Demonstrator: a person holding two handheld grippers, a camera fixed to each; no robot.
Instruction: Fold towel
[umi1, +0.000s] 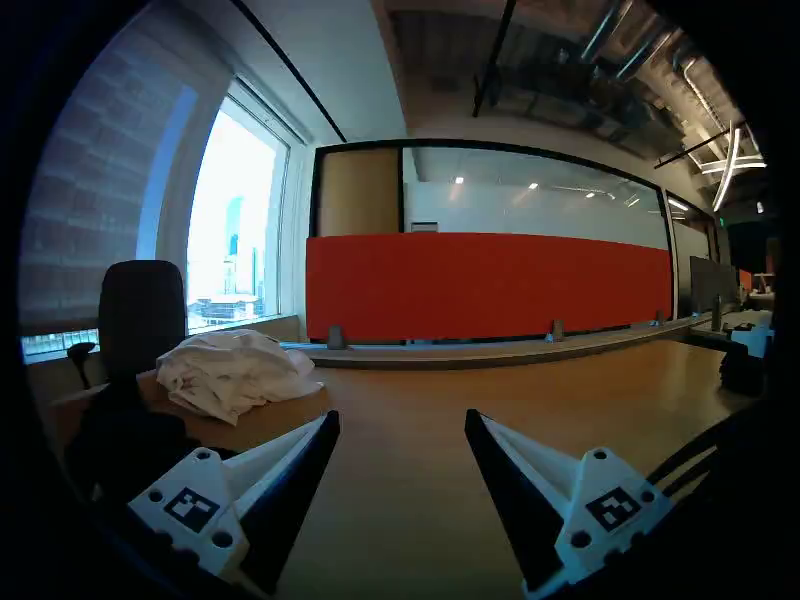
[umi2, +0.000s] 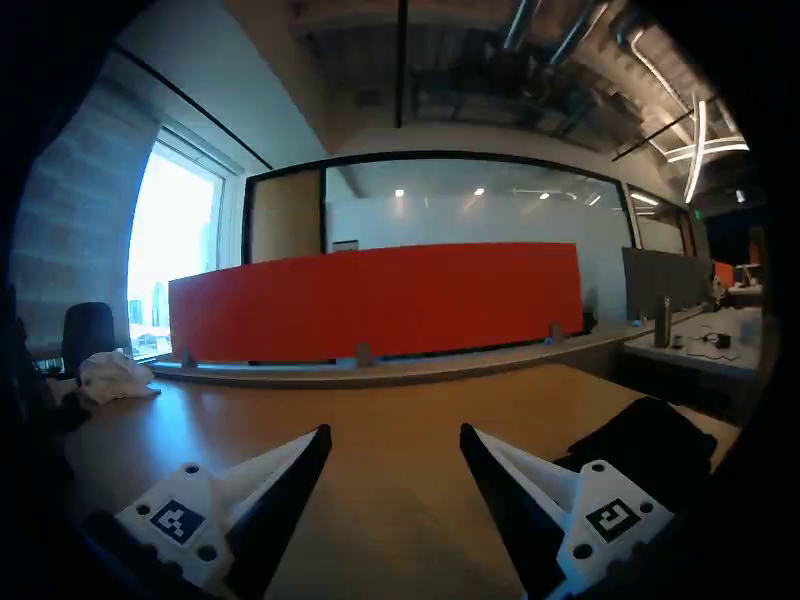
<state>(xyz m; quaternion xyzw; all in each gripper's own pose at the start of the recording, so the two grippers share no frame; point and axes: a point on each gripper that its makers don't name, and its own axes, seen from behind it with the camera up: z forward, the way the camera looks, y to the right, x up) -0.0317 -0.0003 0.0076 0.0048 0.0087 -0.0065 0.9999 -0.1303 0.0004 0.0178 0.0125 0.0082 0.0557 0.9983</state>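
Observation:
A crumpled white towel (umi1: 235, 370) lies in a heap on the wooden desk (umi1: 480, 400), ahead and to the left of my left gripper (umi1: 402, 420). That gripper stands open low over the desk, with nothing between its fingers. In the right gripper view the same towel (umi2: 112, 378) is small and far off at the left. My right gripper (umi2: 395, 432) is also open and empty, low over the desk (umi2: 400, 420).
A red divider panel (umi1: 485, 285) runs along the desk's far edge. A black office chair (umi1: 140, 315) stands behind the towel by the window. Dark cloth (umi2: 650, 440) lies on the desk at the right, and a black object (umi1: 742, 365) sits at the far right.

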